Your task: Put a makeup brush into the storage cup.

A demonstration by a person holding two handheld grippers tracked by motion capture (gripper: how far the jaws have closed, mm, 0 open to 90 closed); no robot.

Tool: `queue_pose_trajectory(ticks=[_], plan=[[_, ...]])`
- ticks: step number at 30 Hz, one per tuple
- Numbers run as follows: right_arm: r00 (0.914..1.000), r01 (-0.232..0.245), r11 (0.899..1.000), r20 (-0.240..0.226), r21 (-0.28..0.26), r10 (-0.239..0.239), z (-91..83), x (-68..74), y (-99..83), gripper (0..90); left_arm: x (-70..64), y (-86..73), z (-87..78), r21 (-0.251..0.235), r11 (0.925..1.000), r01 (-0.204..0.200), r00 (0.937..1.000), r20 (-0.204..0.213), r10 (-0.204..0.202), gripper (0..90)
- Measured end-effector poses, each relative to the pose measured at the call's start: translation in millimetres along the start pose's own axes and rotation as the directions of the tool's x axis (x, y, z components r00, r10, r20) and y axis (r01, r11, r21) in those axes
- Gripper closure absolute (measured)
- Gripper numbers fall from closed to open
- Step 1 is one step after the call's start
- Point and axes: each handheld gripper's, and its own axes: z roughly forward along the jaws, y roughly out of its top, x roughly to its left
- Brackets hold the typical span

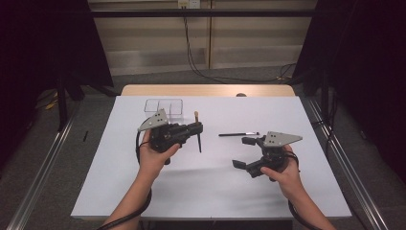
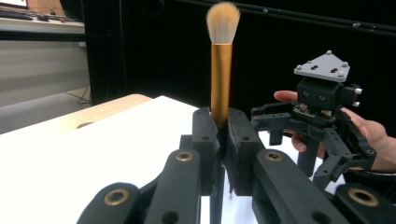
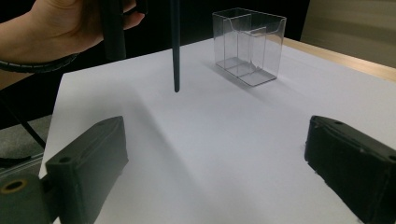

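My left gripper [image 1: 197, 128] [image 2: 219, 135] is shut on a makeup brush [image 2: 221, 65] with a gold ferrule and pale bristles. The brush stands upright, bristles up, its dark handle [image 1: 199, 143] [image 3: 175, 46] hanging above the white table. My right gripper [image 1: 243, 152] [image 3: 215, 177] is open with nothing between its fingers, held above the table at the right. It also appears in the left gripper view as the right gripper [image 2: 322, 116]. A second thin black brush [image 1: 238, 134] lies flat on the table between the two grippers.
A clear plastic organiser box [image 1: 164, 108] [image 3: 247, 44] with compartments stands at the back left of the white table [image 1: 210, 187]. A wooden strip [image 1: 206, 90] runs along the table's far edge. Dark curtains and cables are behind.
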Motion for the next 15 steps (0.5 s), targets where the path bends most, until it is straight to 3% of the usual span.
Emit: queue_pose_trajectory(ticks=[15], plan=[[0.9998, -0.003, 1.000, 0.018, -0.005, 0.003, -15.1, -4.7, -8.2, 4.8, 2.4, -0.3, -2.1, -0.001, 1.0000, -0.005, 0.9999, -0.014, 0.005, 83.6]])
